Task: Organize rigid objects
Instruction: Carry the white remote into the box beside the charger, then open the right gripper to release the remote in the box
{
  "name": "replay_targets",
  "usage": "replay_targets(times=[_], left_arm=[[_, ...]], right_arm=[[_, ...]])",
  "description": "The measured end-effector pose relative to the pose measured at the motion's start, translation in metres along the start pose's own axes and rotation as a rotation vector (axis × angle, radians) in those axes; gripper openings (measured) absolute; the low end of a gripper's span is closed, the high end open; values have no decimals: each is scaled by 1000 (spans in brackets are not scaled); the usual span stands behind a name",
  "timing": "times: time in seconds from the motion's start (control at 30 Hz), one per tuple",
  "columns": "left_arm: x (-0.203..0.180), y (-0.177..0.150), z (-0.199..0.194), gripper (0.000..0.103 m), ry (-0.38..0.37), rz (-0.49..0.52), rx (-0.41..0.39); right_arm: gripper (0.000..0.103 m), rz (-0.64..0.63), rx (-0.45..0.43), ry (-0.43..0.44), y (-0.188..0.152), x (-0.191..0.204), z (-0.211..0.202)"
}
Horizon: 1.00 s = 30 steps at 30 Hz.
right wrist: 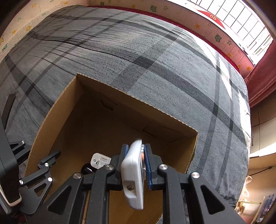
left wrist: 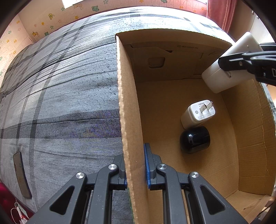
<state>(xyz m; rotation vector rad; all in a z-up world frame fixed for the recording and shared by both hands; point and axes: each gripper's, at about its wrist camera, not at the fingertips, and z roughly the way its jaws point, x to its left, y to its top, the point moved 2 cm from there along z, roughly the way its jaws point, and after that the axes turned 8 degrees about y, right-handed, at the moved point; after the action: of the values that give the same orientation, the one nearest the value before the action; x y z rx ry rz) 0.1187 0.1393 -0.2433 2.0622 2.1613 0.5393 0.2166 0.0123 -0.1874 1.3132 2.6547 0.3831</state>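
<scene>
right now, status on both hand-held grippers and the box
Left hand-held gripper clamped on cardboard box wall. Right hand-held gripper holds white device above box. Charger, black puck inside.

The bedspread (left wrist: pixel 60 96) filling the left of the left wrist view is grey, crossed by darker charcoal plaid bands. The cardboard box (left wrist: pixel 131 120) right of centre is plain tan-brown. Inside it, lower right, lie a white plug adapter (left wrist: pixel 196 114) with grey print and a glossy black rounded device (left wrist: pixel 195 141). Upper left, cream wallpaper (left wrist: pixel 39 25) carries little yellow and green cartoon figures; upper right hangs a red curtain (left wrist: pixel 220 12).
</scene>
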Motion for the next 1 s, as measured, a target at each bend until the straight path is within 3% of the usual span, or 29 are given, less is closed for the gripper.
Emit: replay_targets(times=[0.33, 0.8, 1.0], left_arm=[[1, 0, 1, 16, 0, 1, 3], [0, 1, 0, 16, 1, -2, 5], [-1, 1, 0, 16, 5, 1, 5]], right_arm=[[18, -66, 27, -73, 1, 6, 28], [13, -47, 47, -36, -16, 11, 35], [13, 0, 44, 36, -18, 8, 30]])
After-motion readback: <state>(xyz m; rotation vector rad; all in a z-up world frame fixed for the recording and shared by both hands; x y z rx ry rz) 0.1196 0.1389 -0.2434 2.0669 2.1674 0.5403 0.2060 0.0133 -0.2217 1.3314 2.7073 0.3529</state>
